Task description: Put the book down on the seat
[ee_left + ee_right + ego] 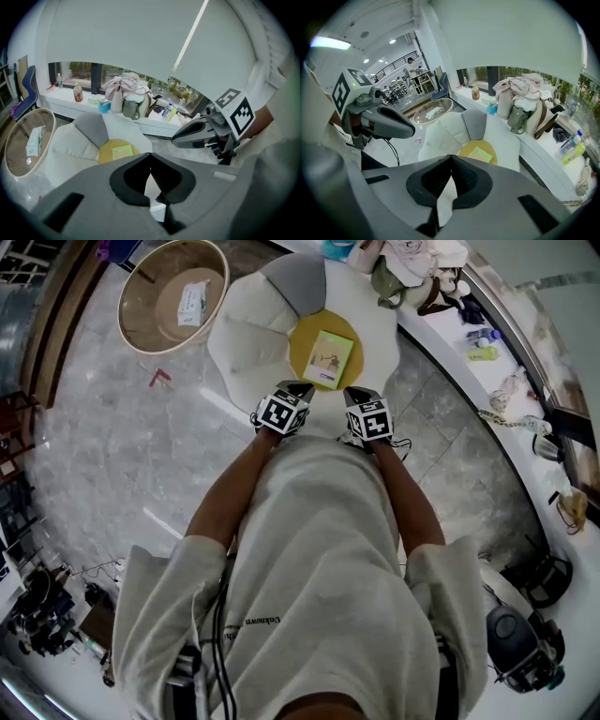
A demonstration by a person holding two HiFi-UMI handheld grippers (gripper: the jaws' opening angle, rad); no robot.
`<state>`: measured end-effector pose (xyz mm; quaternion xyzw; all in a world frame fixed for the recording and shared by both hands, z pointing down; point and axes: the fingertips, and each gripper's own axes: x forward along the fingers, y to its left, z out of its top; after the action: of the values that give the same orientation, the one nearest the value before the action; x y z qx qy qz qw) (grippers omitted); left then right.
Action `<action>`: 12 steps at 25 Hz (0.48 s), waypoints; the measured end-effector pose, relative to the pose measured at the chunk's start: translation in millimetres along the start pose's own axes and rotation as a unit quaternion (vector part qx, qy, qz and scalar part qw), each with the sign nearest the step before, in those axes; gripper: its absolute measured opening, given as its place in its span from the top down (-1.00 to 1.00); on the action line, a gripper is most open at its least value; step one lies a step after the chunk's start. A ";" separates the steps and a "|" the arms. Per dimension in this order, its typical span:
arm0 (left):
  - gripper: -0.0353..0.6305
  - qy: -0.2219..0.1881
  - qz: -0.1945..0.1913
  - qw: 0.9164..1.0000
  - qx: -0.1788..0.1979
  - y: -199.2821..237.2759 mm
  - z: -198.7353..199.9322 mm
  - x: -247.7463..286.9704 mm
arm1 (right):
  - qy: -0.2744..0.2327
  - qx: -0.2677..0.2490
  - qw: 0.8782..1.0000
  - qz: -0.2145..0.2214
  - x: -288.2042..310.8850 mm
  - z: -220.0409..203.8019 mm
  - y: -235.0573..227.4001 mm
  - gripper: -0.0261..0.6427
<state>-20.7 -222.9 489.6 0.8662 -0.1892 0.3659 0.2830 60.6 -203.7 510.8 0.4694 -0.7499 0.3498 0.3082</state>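
Setting: a lounge corner of an open-plan office.

Indicators:
- A polished marble floor (112, 446).
- A white armchair (248, 329) with a grey back cushion (295, 282) and a round yellow seat pad (305, 348).
- Beside the armchair, a round glass-topped side table (145, 306) with a wooden rim.
- A long white window ledge (61, 101) carrying bags (133, 105), clothing (119, 86) and a drinks bottle (78, 92), beneath a pale roller blind (140, 37).
- A blue office chair (28, 86) at the ledge's end.
- In the right gripper view, farther back: desks (423, 79), a railed mezzanine (393, 65) and a ceiling strip light (330, 43).
- Dark equipment with cables (37, 610) on the floor.
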 end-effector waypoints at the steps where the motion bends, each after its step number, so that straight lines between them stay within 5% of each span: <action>1: 0.87 0.000 0.003 1.000 -0.006 1.4 -0.5 -0.4 | 0.001 0.005 1.000 -0.002 -0.8 -2.1 -1.6 0.90; 12: 0.87 0.000 0.004 1.000 -0.007 -0.6 3.6 4.2 | -0.001 0.036 0.999 -0.015 -7.0 -11.0 -15.5 0.90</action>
<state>-15.8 -225.2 490.4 0.8634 -0.1951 0.3661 0.2872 78.9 -196.2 515.2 0.4918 -0.7300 0.3714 0.2954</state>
